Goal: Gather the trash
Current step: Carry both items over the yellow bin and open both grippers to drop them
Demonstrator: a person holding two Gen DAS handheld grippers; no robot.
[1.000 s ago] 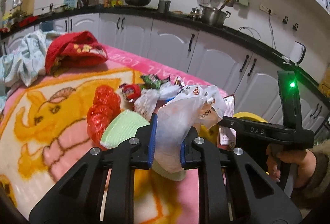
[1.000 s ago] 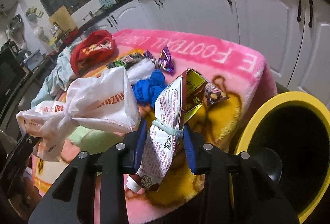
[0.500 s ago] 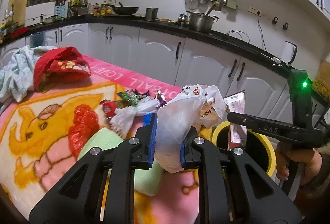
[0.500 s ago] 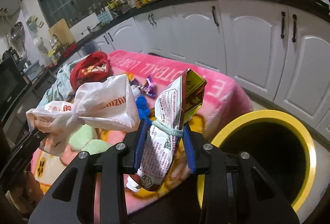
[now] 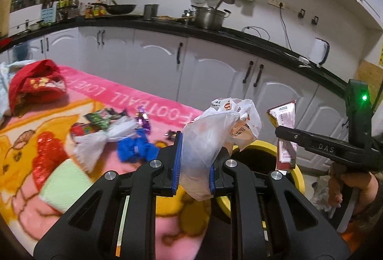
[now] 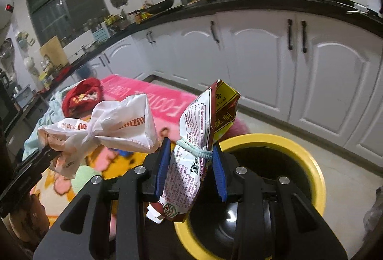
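Gripping a knotted white plastic bag (image 5: 215,140), the left gripper (image 5: 193,161) has its jaws clamped on the bag's lower half, with the knot and printed top standing up above the blue pads (image 5: 177,161). The same bag (image 6: 107,126) shows in the right wrist view at the left, held out over the pink blanket (image 6: 153,99). The right gripper (image 6: 191,166) has its jaws clamped on a red and white snack pack (image 6: 198,140), bound round its middle with a pale elastic band (image 6: 196,151); the pack stands upright between the pads, its folded yellow top above them and its torn end hanging below. In the left wrist view that pack (image 5: 284,135) hangs over the far side of the yellow bin (image 5: 296,178). The bin (image 6: 316,178) stands on the floor just beside the blanket's right edge, its black inside open beneath both grippers.

On the blanket (image 5: 143,102), near the right edge, lie a crumpled blue wrapper (image 5: 136,149), a white twisted bag (image 5: 103,140), a purple foil scrap (image 5: 143,120) and a green printed wrapper (image 5: 103,116). Farther left are a red net (image 5: 46,159) and a pale green sheet (image 5: 64,185). A red cap (image 5: 36,82) sits at the far left edge. White cabinets (image 5: 215,73) run behind, under a black counter (image 5: 263,39) that carries a steel pot (image 5: 210,17) and a wok (image 5: 119,8).
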